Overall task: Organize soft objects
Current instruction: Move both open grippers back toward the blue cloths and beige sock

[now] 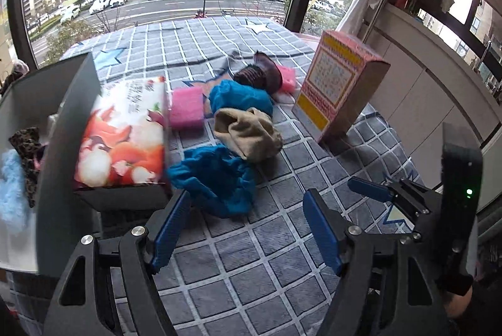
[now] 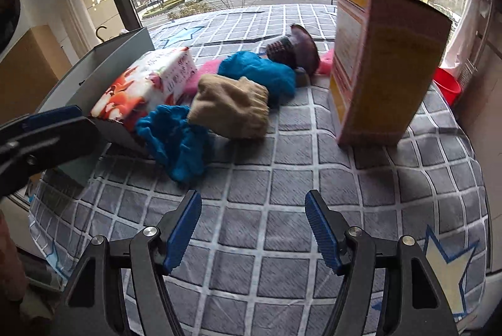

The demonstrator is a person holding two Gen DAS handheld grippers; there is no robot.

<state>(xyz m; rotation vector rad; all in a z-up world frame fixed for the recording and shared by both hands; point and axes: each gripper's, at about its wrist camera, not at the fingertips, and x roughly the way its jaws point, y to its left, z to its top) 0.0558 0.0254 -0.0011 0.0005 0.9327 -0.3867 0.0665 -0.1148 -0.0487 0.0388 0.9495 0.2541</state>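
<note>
Teal fabric [image 1: 216, 179] lies crumpled on the checked cloth [image 1: 251, 257], nearest of the loose pieces, just right of the tissue pack [image 1: 125, 132] that leans on the grey bin [image 1: 72, 116]. Behind it sit a beige knit [image 1: 251, 133], a second teal bundle [image 1: 241, 96] and pink sponges [image 1: 186, 111] — all light, limp things that should squash and drape when lifted. A pinch on a raised fold near the middle looks safest. The left gripper [image 1: 243, 229] and right gripper [image 2: 252, 232] both hang above the cloth, jaws spread and holding nothing — near the closest teal piece.
</note>
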